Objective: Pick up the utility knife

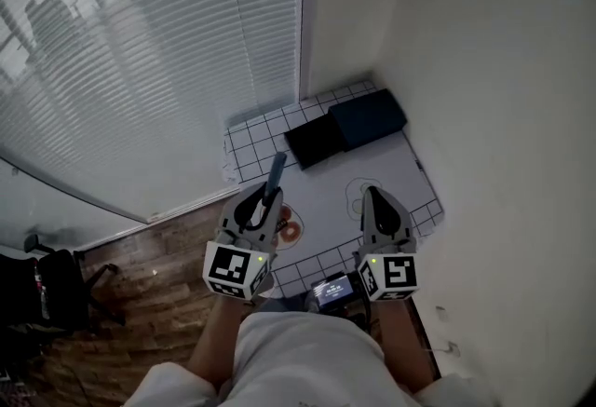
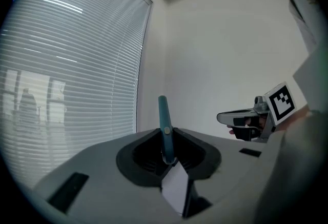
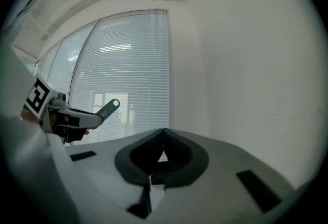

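Observation:
The utility knife [image 1: 276, 174] is a slim teal handle. My left gripper [image 1: 264, 200] is shut on its lower end, and the rest juts forward past the fingertips. In the left gripper view the knife [image 2: 164, 125] stands upright between the jaws of the left gripper [image 2: 168, 159], pinched at its base. My right gripper [image 1: 375, 198] hangs level beside it, to the right, above the table. In the right gripper view the right gripper [image 3: 164, 131] has its tips together with nothing between them. The left gripper [image 3: 95, 117] shows there with the knife [image 3: 108, 107] sticking out.
Far below lies a table with a white grid mat [image 1: 261, 135], and a dark flat box [image 1: 346, 126] lies at its far side. Small round orange items [image 1: 291, 230] sit near its front left. Blinds cover the window at left; a black chair [image 1: 47, 289] stands on the wooden floor.

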`<state>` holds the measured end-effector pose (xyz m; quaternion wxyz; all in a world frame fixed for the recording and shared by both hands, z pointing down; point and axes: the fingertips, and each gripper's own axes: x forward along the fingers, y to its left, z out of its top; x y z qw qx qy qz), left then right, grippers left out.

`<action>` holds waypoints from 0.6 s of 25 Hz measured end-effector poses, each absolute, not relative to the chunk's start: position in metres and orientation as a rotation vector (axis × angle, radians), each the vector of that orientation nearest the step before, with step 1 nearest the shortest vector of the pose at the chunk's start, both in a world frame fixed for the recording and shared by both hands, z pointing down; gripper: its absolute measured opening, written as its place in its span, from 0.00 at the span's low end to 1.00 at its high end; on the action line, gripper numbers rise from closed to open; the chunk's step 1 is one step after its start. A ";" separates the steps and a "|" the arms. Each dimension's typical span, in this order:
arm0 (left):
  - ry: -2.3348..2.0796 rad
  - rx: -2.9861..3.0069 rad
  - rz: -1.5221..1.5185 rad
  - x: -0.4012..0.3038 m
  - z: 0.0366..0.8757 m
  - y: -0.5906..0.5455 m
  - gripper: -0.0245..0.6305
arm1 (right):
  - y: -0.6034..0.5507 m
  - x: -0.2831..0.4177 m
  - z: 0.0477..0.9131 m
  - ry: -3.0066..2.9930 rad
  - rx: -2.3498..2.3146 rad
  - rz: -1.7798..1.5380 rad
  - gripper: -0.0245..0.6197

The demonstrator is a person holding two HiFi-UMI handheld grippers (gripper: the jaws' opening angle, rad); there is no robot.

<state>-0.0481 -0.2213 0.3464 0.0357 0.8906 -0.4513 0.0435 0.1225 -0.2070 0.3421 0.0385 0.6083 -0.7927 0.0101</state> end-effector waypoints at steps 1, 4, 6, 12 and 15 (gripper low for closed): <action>-1.390 2.738 0.123 -0.049 0.343 -0.221 0.16 | -0.207 0.122 0.340 -2.432 1.866 0.027 0.05; -1.395 2.743 0.102 -0.048 0.336 -0.218 0.16 | -0.205 0.124 0.334 -2.438 1.878 0.017 0.05; -1.405 2.744 0.094 -0.048 0.334 -0.217 0.16 | -0.205 0.124 0.331 -2.441 1.878 0.006 0.05; -1.413 2.749 0.084 -0.048 0.332 -0.213 0.16 | -0.204 0.125 0.327 -2.451 1.877 0.000 0.05; -1.412 2.749 0.078 -0.047 0.331 -0.215 0.16 | -0.205 0.126 0.328 -2.446 1.872 0.001 0.05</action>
